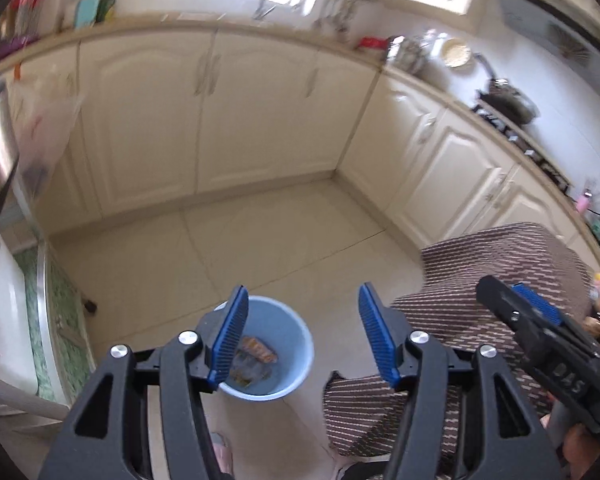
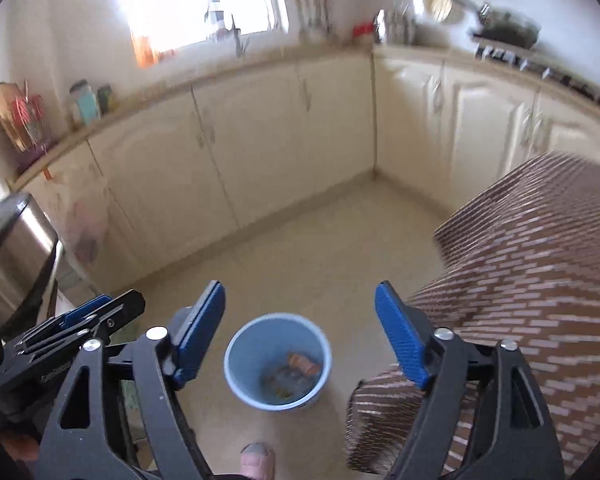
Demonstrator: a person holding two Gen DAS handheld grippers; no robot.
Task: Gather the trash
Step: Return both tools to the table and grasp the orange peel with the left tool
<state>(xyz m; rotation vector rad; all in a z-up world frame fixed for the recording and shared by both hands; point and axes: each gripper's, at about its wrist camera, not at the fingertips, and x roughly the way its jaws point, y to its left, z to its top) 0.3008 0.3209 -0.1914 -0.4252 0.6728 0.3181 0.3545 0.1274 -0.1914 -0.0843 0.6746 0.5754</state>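
A light blue bin stands on the kitchen floor below both grippers; it also shows in the right wrist view. Crumpled wrappers, one orange, lie in its bottom; they also show in the right wrist view. My left gripper is open and empty, held high above the bin. My right gripper is open and empty, also above the bin. The right gripper shows at the right of the left wrist view, and the left gripper at the lower left of the right wrist view.
A table with a brown striped cloth stands right of the bin, also in the right wrist view. Cream cabinets line the far and right walls. A steel appliance stands at the left. A foot in a pink slipper is near the bin.
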